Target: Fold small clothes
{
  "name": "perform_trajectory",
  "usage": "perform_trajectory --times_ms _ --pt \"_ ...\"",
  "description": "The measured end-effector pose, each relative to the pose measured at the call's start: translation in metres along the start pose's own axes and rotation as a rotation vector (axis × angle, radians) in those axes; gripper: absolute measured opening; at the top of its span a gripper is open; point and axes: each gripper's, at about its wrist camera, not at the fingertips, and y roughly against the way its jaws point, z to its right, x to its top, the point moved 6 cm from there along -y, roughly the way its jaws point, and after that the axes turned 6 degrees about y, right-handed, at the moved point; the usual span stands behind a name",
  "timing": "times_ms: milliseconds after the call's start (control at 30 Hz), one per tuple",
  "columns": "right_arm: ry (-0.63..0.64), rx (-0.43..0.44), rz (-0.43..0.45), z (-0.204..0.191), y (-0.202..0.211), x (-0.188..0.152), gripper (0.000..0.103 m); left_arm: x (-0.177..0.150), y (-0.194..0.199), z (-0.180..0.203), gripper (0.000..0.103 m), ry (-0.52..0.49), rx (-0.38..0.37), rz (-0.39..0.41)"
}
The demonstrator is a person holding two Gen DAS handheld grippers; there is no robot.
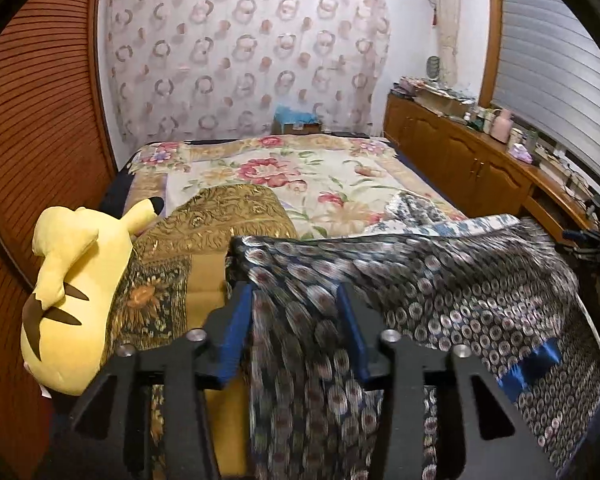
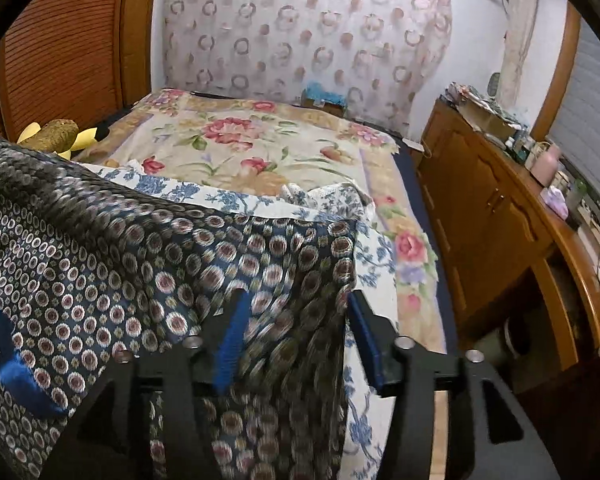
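Patterned garment (image 1: 440, 280), dark blue with small ringed medallions and a satin-blue inner patch; lies draped over the near edge of the bed (image 1: 300, 172), spread from one gripper to the other. Left gripper (image 1: 296, 320): jaws apart, cloth running up between them, pads not pressing on it. Right gripper (image 2: 296, 328): jaws likewise apart, the garment's right-hand corner hanging between and below them, unclamped. Risk, as judged: with both corners loose and much of the cloth hanging off the bed's near edge, the garment's own weight may drag it down off the bed, or let the edges slump unevenly so a fold would come out skewed; a finger could also snag the fabric on withdrawal. Beneath the garment, a white cloth with blue flowers (image 2: 220, 200), partly covered; the two could be gathered up together. On the bed to the garment's left, a gold-brown patterned cloth (image 1: 220, 216) and a yellow plush toy (image 1: 72, 292). Beyond the garment, the bed's floral cover. To the bed's right, a wooden cabinet (image 2: 488, 208) with crowded small items, too small to identify. Obscured: the garment's lower part, cut off below both views; fabric near the fingers blurred; type of garment indeterminate.
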Motion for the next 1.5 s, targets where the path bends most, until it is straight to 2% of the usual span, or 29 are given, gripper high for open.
perform_trajectory --times_ms 67,167,267,367,633,733,800,867,900,1000,1100,1167,1267,1367,1500 --pt "-0.019 0.001 0.007 0.019 0.003 0.001 0.06 -0.007 0.006 0.001 0.064 -0.006 0.001 0.004" --pt "-0.048 0.029 0.02 0.014 0.02 -0.017 0.06 -0.026 0.015 0.004 0.065 -0.014 -0.008 0.003" --pt "-0.053 0.054 0.023 0.012 0.027 -0.045 0.06 -0.043 0.023 0.004 0.065 -0.025 0.03 0.014" --pt "-0.069 0.065 0.018 0.017 0.04 -0.072 0.06 -0.059 0.026 0.002 0.065 -0.02 0.034 0.004" --pt "-0.114 0.04 -0.041 0.045 0.039 -0.101 0.059 -0.078 0.02 -0.01 0.065 0.007 0.071 -0.017" --pt "-0.122 0.066 -0.045 0.051 0.035 -0.099 0.041 -0.08 0.02 -0.012 0.065 0.016 0.067 -0.013" --pt "-0.117 0.087 -0.051 0.047 0.028 -0.094 0.023 -0.079 0.02 -0.012 0.065 0.013 0.069 -0.009" --pt "-0.103 0.103 -0.056 0.043 0.023 -0.09 0.01 -0.079 0.019 -0.012 0.065 0.012 0.073 -0.011" --pt "-0.098 0.116 -0.054 0.041 0.02 -0.088 0.005 -0.079 0.019 -0.012 0.065 0.012 0.072 -0.011" --pt "-0.096 0.157 -0.001 0.039 0.032 -0.081 0.002 -0.08 0.02 -0.012 0.063 0.015 0.066 -0.01" --pt "-0.122 0.191 0.08 0.046 0.056 -0.071 0.001 -0.079 0.021 -0.012 0.053 0.027 0.05 -0.005" --pt "-0.127 0.183 0.129 0.051 0.072 -0.066 0.001 -0.077 0.021 -0.012 0.034 0.033 0.039 -0.003" --pt "-0.145 0.174 0.177 0.058 0.091 -0.065 0.001 -0.075 0.023 -0.012 0.012 0.041 0.032 0.003" --pt "-0.143 0.163 0.183 0.062 0.101 -0.073 0.001 -0.072 0.03 -0.011 0.004 0.044 0.018 0.023" --pt "-0.143 0.153 0.165 0.064 0.101 -0.089 0.001 -0.075 0.043 -0.005 0.003 0.049 -0.034 0.02"
